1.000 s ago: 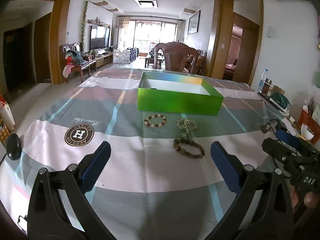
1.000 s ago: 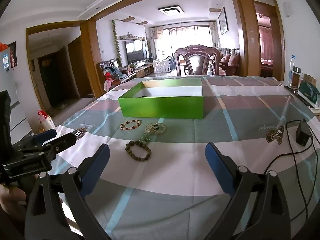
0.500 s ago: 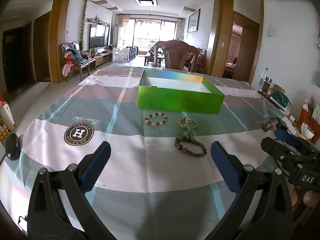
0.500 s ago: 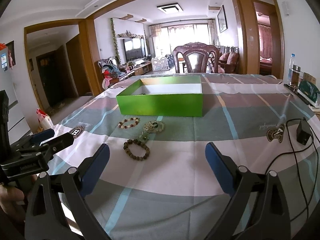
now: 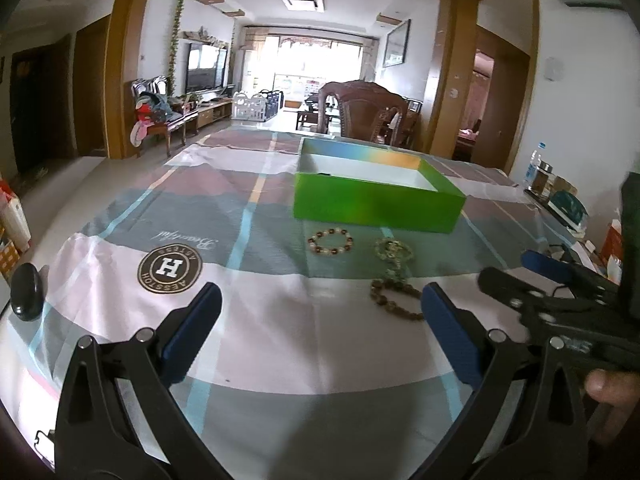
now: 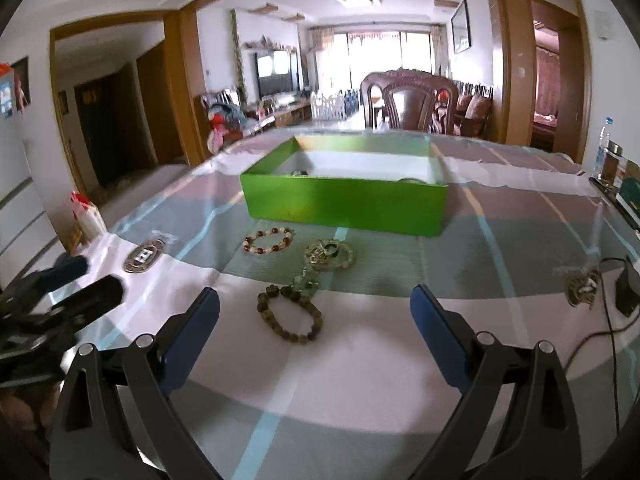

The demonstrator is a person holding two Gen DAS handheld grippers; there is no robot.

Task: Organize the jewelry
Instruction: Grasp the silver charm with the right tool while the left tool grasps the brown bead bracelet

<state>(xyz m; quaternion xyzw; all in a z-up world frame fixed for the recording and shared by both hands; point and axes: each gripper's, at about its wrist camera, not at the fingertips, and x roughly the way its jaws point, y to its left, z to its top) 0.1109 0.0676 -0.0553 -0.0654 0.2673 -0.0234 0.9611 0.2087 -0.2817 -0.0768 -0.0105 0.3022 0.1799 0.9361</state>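
A green open box [image 5: 376, 200] [image 6: 344, 204] stands on the checked tablecloth. In front of it lie a red-and-white bead bracelet [image 5: 330, 241] [image 6: 267, 240], a gold-green jewelry piece [image 5: 394, 249] [image 6: 330, 255] and a dark olive bead bracelet [image 5: 394, 298] [image 6: 290, 316]. My left gripper [image 5: 320, 320] is open and empty, above the cloth, left of the dark bracelet. My right gripper [image 6: 314, 320] is open and empty, with the dark bracelet lying between its fingers and just ahead of the tips. Small items lie inside the box, mostly hidden by its wall.
A black oval object [image 5: 26, 292] sits at the table's left edge. A black adapter with cable [image 6: 626, 292] and a small pendant [image 6: 582, 288] lie at the right. Bottles and clutter [image 5: 560, 192] line the right side. A wooden chair [image 6: 408, 100] stands behind the table.
Both grippers have moved forward and closer to the jewelry. The right gripper has shifted so that the dark bracelet sits between its fingers. Both stay open.
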